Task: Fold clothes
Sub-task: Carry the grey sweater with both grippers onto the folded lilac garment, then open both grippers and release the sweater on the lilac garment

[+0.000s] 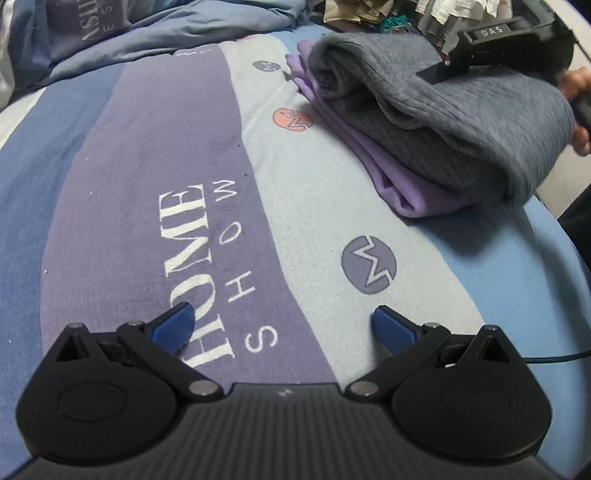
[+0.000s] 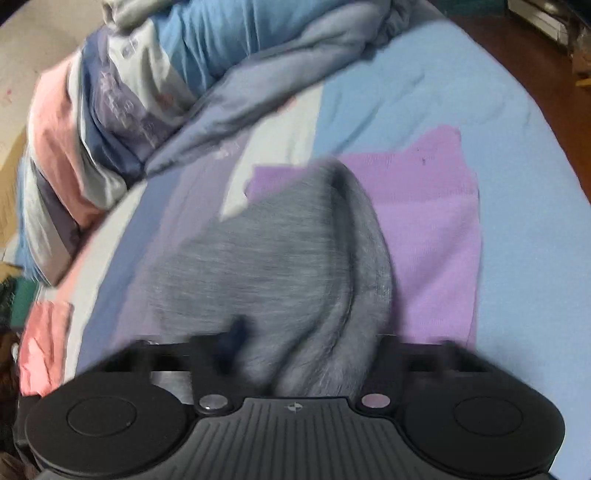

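Landmark for all positions: the folded purple garment [image 1: 402, 184] lying on the bedsheet [image 1: 192, 206].

Grey sweater [image 1: 461, 122] sits folded directly on top of the purple garment, offset so a purple border shows along one side and at the far end. Judged to be a growing stack — finished pieces are piled on one spot to keep the rest of the sheet free for folding.

Right gripper [image 2: 295, 354]: right at the stack. The wrist view shows grey knit bunched up between the two fingers, one blue pad [image 2: 236, 332] visible beside the fold, the other hidden by fabric. The frame is blurred, so whether the pads actually press on the sweater — cannot tell. Holding the near edge here would suit setting or squaring the piece on the pile.

Left gripper [image 1: 282, 328]: well clear of the stack, over the printed "HOME SHOW" part of the sheet, fingers spread wide, nothing between them. Likely parked out of the way.

A bunched duvet [image 1: 155, 33] lies beyond the stack, untouched.
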Demonstrator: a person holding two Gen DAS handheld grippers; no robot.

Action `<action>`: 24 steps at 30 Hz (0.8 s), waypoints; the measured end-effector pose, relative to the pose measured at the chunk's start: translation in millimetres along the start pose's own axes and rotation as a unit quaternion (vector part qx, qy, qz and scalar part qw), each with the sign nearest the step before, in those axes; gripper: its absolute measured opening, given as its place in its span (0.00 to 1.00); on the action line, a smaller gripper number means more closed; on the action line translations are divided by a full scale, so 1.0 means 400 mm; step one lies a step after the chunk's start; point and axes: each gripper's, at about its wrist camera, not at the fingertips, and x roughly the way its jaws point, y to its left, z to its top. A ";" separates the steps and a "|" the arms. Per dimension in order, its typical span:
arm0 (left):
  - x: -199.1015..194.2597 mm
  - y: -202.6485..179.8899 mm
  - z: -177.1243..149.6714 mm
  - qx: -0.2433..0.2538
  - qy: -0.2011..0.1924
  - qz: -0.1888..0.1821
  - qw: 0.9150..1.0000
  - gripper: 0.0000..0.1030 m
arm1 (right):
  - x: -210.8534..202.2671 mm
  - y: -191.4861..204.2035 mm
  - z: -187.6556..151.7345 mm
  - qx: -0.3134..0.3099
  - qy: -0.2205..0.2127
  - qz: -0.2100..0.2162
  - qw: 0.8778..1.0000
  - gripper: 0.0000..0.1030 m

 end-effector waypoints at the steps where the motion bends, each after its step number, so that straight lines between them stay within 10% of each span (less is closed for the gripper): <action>1: -0.001 0.000 0.000 -0.005 -0.001 0.001 1.000 1.00 | -0.015 0.009 -0.003 0.007 -0.009 0.000 1.000 0.28; 7: 0.009 -0.006 0.010 -0.015 0.000 0.008 1.000 1.00 | -0.077 0.008 -0.039 0.101 -0.064 0.069 0.990 0.23; 14: 0.006 -0.004 0.001 -0.018 -0.006 0.007 1.000 1.00 | -0.126 -0.088 -0.060 0.241 -0.156 0.124 0.950 0.23; 24: 0.004 -0.009 -0.004 -0.013 -0.009 0.015 1.000 1.00 | -0.095 -0.117 -0.034 0.251 -0.169 0.033 0.953 0.55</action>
